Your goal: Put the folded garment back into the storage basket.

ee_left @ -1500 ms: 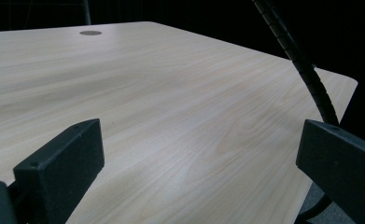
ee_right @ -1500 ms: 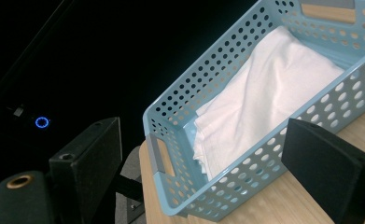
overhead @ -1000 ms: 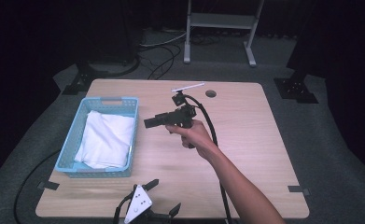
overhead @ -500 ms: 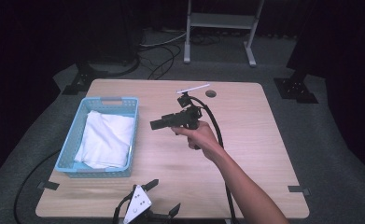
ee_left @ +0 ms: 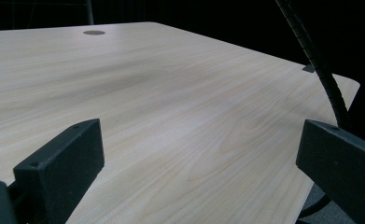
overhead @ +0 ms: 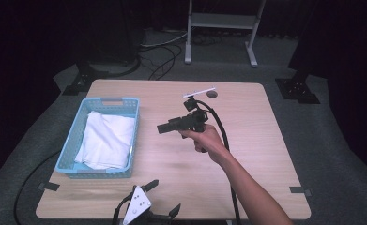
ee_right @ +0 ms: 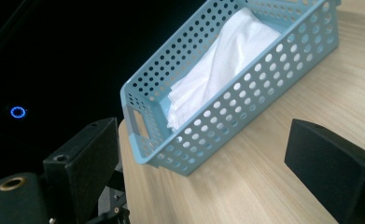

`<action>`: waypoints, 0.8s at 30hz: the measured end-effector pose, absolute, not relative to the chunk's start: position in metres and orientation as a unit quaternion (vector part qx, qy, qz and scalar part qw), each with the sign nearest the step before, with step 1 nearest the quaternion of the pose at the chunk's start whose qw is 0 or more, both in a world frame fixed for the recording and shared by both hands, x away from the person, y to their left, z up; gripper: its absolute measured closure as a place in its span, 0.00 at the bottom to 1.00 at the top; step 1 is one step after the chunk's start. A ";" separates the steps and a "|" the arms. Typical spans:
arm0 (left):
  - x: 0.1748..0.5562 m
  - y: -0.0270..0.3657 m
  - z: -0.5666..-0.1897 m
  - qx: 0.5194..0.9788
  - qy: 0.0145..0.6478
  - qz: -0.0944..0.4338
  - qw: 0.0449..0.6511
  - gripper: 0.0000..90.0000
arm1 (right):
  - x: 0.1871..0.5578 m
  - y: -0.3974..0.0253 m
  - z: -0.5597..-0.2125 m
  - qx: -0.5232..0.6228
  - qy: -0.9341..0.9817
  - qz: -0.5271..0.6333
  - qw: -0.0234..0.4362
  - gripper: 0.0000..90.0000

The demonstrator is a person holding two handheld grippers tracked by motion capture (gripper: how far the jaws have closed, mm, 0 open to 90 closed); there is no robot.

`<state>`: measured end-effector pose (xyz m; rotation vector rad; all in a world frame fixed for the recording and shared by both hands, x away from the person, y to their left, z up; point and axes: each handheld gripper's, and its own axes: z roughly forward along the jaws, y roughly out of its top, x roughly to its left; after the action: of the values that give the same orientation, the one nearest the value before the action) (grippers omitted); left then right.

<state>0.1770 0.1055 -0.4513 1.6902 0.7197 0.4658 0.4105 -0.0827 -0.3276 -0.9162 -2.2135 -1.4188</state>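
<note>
Well left of fingers (overhead: 163, 127), basket (overhead: 73, 154), cloth (overhead: 107, 138)

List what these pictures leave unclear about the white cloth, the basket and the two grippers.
- White folded cloth: its underside and layer count, hidden by the light blue perforated plastic basket, high view.
- Basket's far end: cut off by the top edge, right gripper view.
- Left gripper: its rear, cut off by the bottom edge, high view.
- Right gripper: jaw gap too small to judge, high view.
</note>
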 end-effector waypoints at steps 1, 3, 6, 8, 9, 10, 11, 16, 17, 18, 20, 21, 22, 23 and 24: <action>0.177 0.106 -0.451 0.724 0.308 0.200 0.583 0.01 | 0.410 -0.084 -0.328 -0.325 -0.784 -0.499 0.177 0.11; 0.177 0.106 -0.452 0.724 0.309 0.200 0.583 0.01 | 0.410 -0.086 -0.330 -0.324 -0.784 -0.499 0.177 0.11; 0.177 0.105 -0.452 0.724 0.309 0.200 0.583 0.01 | 0.410 -0.091 -0.332 -0.327 -0.784 -0.498 0.177 0.11; 0.177 0.105 -0.452 0.725 0.308 0.200 0.582 0.01 | 0.410 -0.094 -0.334 -0.329 -0.783 -0.498 0.175 0.11; 0.177 0.105 -0.452 0.725 0.308 0.200 0.582 0.01 | 0.410 -0.096 -0.335 -0.331 -0.782 -0.498 0.175 0.11; 0.177 0.105 -0.452 0.725 0.308 0.200 0.582 0.01 | 0.410 -0.097 -0.336 -0.332 -0.781 -0.498 0.175 0.11; 0.177 0.105 -0.452 0.725 0.308 0.201 0.582 0.01 | 0.410 -0.099 -0.337 -0.333 -0.782 -0.497 0.175 0.11; 0.178 0.106 -0.452 0.726 0.309 0.201 0.581 0.01 | 0.410 -0.105 -0.342 -0.337 -0.781 -0.495 0.176 0.11; 0.178 0.106 -0.452 0.726 0.309 0.200 0.581 0.01 | 0.410 -0.106 -0.342 -0.337 -0.781 -0.495 0.175 0.11; 0.178 0.106 -0.452 0.726 0.309 0.201 0.581 0.01 | 0.410 -0.107 -0.343 -0.338 -0.780 -0.497 0.175 0.11; 0.178 0.106 -0.452 0.726 0.309 0.202 0.581 0.01 | 0.410 -0.109 -0.344 -0.339 -0.780 -0.497 0.175 0.11; 0.178 0.106 -0.452 0.725 0.309 0.201 0.582 0.01 | 0.410 -0.110 -0.345 -0.340 -0.779 -0.497 0.175 0.11; 0.178 0.106 -0.453 0.725 0.310 0.202 0.581 0.01 | 0.410 -0.110 -0.346 -0.339 -0.779 -0.498 0.175 0.11; 0.178 0.106 -0.453 0.725 0.310 0.202 0.581 0.01 | 0.410 -0.111 -0.346 -0.340 -0.778 -0.498 0.175 0.11; 0.178 0.106 -0.453 0.725 0.309 0.201 0.581 0.01 | 0.410 -0.112 -0.347 -0.340 -0.778 -0.498 0.175 0.11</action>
<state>0.1784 0.1061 -0.4525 1.6943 0.7230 0.4706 0.4098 -0.1121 -0.3470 -0.9643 -2.2056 -1.4104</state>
